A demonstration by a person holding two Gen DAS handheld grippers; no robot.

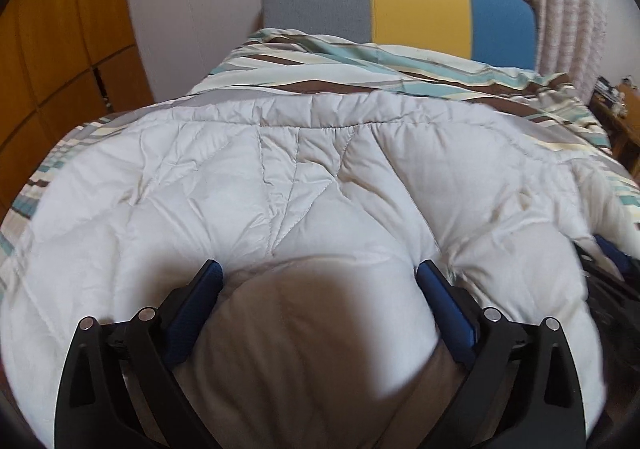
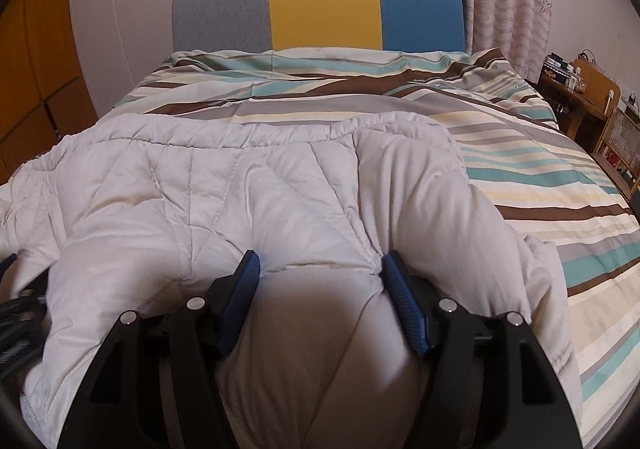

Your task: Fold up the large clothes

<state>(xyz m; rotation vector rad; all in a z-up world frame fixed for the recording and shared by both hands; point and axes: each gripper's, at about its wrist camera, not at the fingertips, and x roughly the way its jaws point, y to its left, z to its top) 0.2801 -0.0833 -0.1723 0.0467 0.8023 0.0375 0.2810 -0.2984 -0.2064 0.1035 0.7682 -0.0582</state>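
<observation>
My left gripper (image 1: 318, 269) gapes wide and my right gripper (image 2: 320, 261) stands half-wide, both astride puffy jacket (image 1: 280, 185) bulges, so the slick fabric may slip.

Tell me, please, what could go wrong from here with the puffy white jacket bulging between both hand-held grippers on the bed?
1. The white jacket bulges thickly between the left hand-held gripper, whose jaws stand wide; the fabric could slip free if pulled.
2. The right hand-held gripper pinches only a bunched fold, so the fold may come out uneven.
3. The loose striped bedcover could drag along underneath.
</observation>
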